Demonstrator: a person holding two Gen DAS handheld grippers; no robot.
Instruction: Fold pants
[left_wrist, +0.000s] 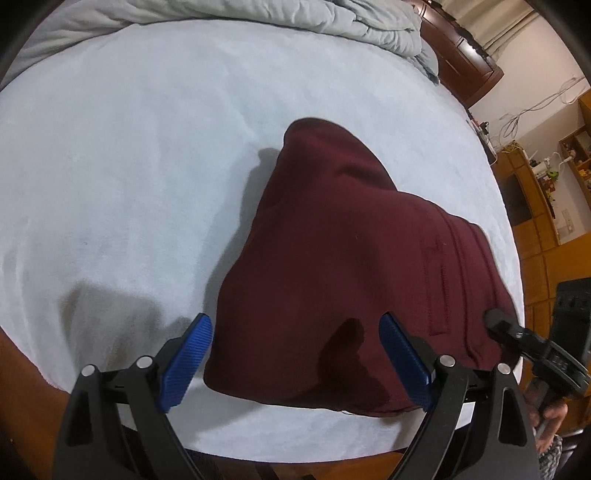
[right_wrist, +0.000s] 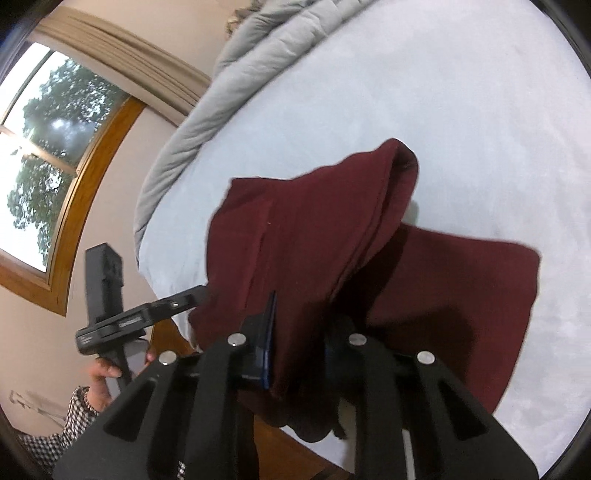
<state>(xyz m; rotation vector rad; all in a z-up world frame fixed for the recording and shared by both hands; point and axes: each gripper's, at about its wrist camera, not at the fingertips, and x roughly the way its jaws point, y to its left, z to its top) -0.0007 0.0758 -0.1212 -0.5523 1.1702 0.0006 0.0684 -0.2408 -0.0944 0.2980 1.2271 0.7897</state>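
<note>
1. The dark maroon fleece pants (left_wrist: 332, 266) were lying on the pale blue fuzzy bed sheet (left_wrist: 129, 166), near the edge of the bed, partly folded over on themselves.
2. The left gripper (left_wrist: 295, 354) was wide open with nothing in it. Its blue ribbed pads (left_wrist: 188, 362) sat on either side of the pants' near corner: one pad was out over bare sheet, the other over the fabric. Couldn't tell if it was actually touching the cloth.
3. Off to that gripper's right, the black tip of the other gripper was on the pants' edge at the bed's side.
4. The right gripper (right_wrist: 299, 343) was clamped shut on a bunch of the pants, with the fabric pinched between its fingers and lifted up into a peak ahead of it.
5. Under that raised flap, another layer of the pants lay flat on the sheet, ahead and right of the right gripper.
6. A rumpled grey quilted comforter (left_wrist: 332, 22) was piled well beyond both grippers at the far end of the bed.
</note>
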